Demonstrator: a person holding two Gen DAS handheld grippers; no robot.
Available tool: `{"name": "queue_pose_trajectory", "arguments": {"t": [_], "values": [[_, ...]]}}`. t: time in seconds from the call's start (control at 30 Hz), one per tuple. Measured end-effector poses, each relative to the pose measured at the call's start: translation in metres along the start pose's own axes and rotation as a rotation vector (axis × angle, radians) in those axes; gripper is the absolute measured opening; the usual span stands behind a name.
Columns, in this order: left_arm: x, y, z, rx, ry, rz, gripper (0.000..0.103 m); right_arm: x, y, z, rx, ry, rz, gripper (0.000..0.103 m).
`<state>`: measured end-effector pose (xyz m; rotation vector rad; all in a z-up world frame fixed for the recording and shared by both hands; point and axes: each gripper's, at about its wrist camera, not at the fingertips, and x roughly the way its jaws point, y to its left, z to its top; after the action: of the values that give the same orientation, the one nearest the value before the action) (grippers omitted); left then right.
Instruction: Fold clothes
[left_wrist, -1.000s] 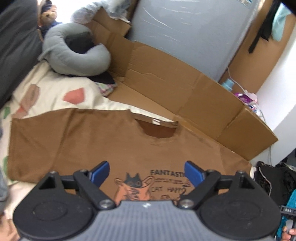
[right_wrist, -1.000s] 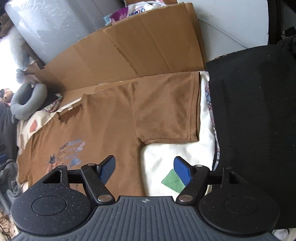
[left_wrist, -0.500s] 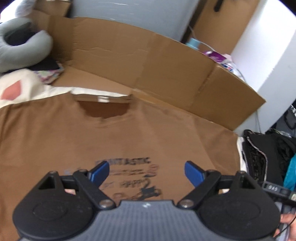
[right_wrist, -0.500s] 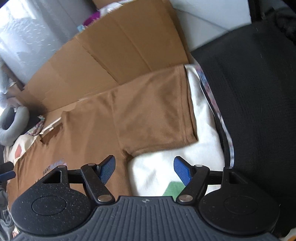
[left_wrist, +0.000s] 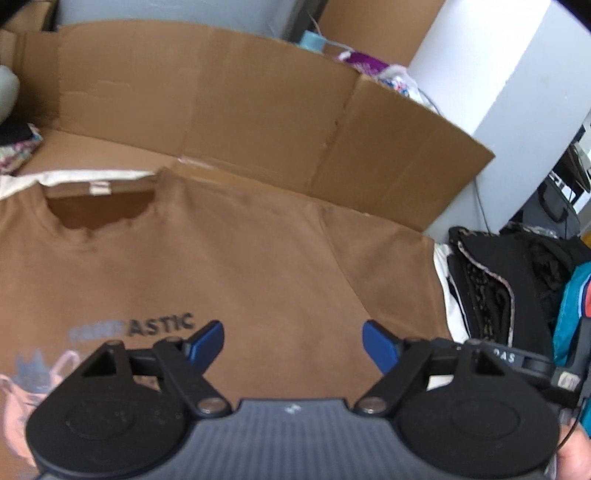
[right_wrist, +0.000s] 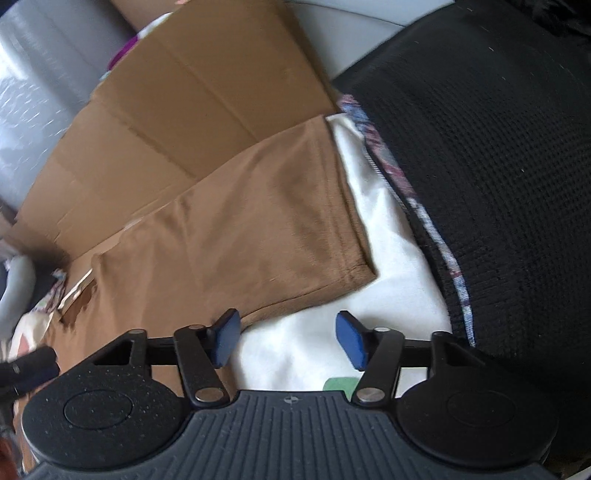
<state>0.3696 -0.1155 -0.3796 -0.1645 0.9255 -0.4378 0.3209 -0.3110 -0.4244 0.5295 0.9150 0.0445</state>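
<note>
While the shirt (left_wrist: 258, 266) is lying flat, print up, on the white sheet (right_wrist: 388, 273) w/ its collar toward the cardboard (left_wrist: 258, 110), I'm bringing both grippers lower over it than a sec ago. My left gripper (left_wrist: 293, 341) is now hanging over the chest, right of the "ASTIC" lettering; before, it was centred on the cat print, and the grey pillow that filled the top left is now almost out of frame. Its jaws are closing a bit but are wide apart, nothing between them but the fabric below, not pinched. My right gripper (right_wrist: 288, 338) is sitting over the armpit corner: left pad (right_wrist: 225, 338) above the shirt's edge, right pad over bare sheet. The sleeve (right_wrist: 295, 206) is looking bigger & closer than before, and the black mesh (right_wrist: 498, 166) is filling more of the right side. These jaws are closing too, narrower than earlier, still apart, gripping nothing.
</note>
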Motion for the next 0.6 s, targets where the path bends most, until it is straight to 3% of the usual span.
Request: {"name": "queue_pose_trajectory", "arguments": {"t": [0.03,0.13,0.2,0.37,0.6], "values": [[0.005,-0.002,-0.001,0.002,0.000,0.001,0.083,0.002,-0.001,0.001,0.014,-0.002,-0.008,0.060],[0.015,-0.004,-0.006,-0.020,-0.026,0.013,0.068,0.008,-0.004,0.002,0.046,-0.012,-0.028,0.057],[0.019,-0.004,-0.009,-0.051,-0.039,-0.002,0.063,0.013,-0.005,0.002,0.060,-0.016,-0.050,0.052],[0.034,-0.004,-0.014,-0.071,-0.009,-0.008,0.039,0.022,-0.004,0.003,0.087,-0.044,-0.090,0.050],[0.047,-0.012,-0.024,-0.041,0.018,-0.032,0.028,0.029,0.001,0.008,0.131,-0.094,-0.129,0.046]]}}
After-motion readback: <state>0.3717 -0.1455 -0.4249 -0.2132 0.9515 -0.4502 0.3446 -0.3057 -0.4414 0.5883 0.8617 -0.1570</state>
